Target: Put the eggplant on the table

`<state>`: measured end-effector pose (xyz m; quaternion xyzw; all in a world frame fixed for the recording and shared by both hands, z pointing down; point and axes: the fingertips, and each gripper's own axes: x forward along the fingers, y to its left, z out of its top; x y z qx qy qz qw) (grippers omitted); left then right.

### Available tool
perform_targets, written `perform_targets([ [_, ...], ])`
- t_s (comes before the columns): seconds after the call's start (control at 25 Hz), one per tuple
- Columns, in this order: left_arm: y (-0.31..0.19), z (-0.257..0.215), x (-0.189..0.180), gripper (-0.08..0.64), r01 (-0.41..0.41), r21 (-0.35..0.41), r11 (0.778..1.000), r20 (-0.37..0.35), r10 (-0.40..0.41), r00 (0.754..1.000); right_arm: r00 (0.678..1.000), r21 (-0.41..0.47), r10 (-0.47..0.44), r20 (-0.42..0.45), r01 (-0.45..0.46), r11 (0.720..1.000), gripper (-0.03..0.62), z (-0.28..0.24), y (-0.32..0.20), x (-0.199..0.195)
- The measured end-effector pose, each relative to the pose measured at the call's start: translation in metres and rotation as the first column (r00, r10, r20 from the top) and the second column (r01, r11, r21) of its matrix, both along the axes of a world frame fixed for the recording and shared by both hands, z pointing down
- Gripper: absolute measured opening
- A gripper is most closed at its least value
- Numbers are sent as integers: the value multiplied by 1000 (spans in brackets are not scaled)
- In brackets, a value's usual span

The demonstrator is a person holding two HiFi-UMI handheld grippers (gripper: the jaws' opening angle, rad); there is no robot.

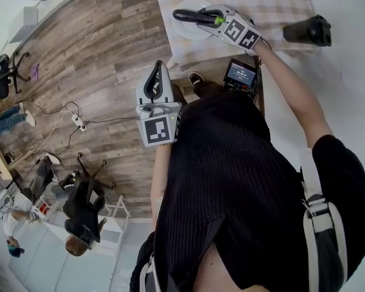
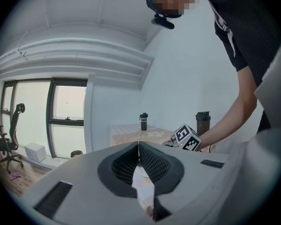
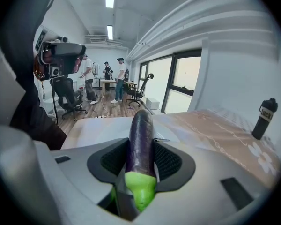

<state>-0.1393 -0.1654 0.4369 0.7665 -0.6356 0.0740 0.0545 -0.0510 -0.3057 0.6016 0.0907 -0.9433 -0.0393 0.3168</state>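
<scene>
A long dark purple eggplant (image 1: pixel 184 16) with a green stem end lies between the jaws of my right gripper (image 1: pixel 202 18), which is shut on it. It hangs just over a white plate (image 1: pixel 185 34) at the near end of the table (image 1: pixel 280 5) with a pale checked cloth. In the right gripper view the eggplant (image 3: pixel 140 139) points forward over the plate (image 3: pixel 96 131). My left gripper (image 1: pixel 159 66) is held close to the body, off the table, over the wood floor. Its jaws meet at the tips in the left gripper view (image 2: pixel 139 146), with nothing between them.
A black shaker bottle (image 1: pixel 307 30) stands on the table to the right of the plate, and it shows far right in the right gripper view (image 3: pixel 263 112). A small screen device (image 1: pixel 240 73) sits below the table edge. Office chairs and people are at lower left (image 1: pixel 79 205).
</scene>
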Motion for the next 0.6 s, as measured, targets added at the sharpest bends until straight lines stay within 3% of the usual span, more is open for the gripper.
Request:
perform_targets([
  [0.16,2,0,2,3,-12,22,1000,-5,12,1000,1000,0,-3,-4,3,1000,176,1,0,0],
  [0.36,6,8,-3,3,13,-43,999,5,-13,1000,1000,5,-5,-14,5,1000,176,3,1,0],
  [0.48,5,2,0,3,-1,-7,1000,-7,1,1000,1000,7,-6,-21,6,1000,178,3,0,0],
  [0.6,6,6,-3,3,11,-30,999,5,-11,1000,1000,4,-8,-25,9,1000,178,4,1,0],
])
